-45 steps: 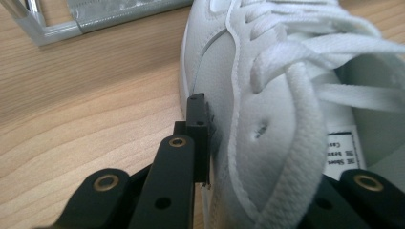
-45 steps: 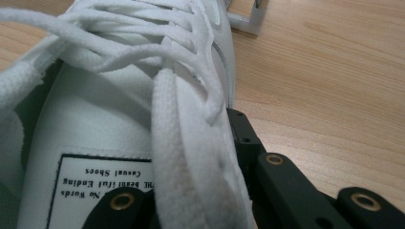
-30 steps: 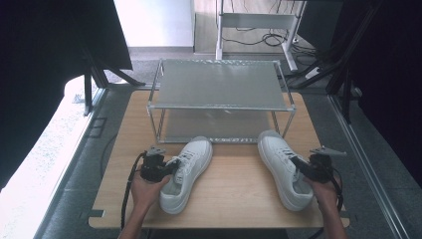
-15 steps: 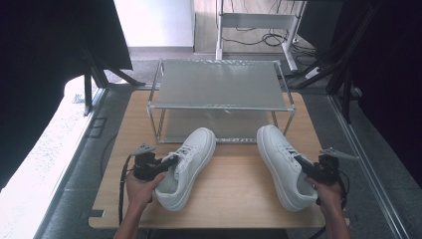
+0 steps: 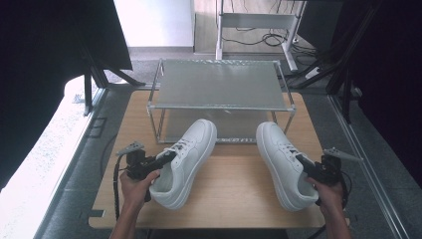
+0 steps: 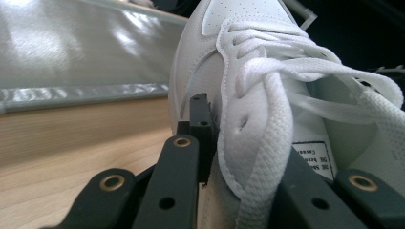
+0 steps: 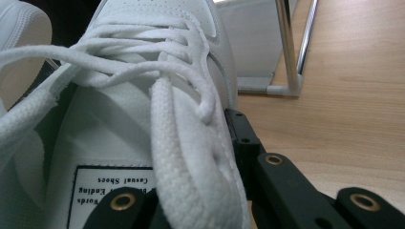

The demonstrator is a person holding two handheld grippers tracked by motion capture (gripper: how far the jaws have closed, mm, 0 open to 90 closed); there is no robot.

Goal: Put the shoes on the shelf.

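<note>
- At the near left a hand holds the left gripper [image 5: 166,158]; its jaws pinch the side wall of the left shoe [image 5: 185,162] by the laces, one jaw outside and one inside the opening, as the left gripper view shows [image 6: 217,143]
- At the near right the other hand holds the right gripper [image 5: 303,162]; its jaws clamp the collar of the right shoe [image 5: 283,164] the same way, the outer jaw pressed against the white upper [image 7: 234,138]
- Both white shoes are over the middle of the wooden table [image 5: 234,199], heels near, toes far; the left shoe leans with its toe turned to the right, its toe close to the rack; the right shoe's toe points far and slightly left
- Just beyond the toes stands a metal rack [image 5: 219,87] with a mesh top shelf; its lower level is open toward the shoes
- Far behind the table, cables [image 5: 249,37] lie on the floor
</note>
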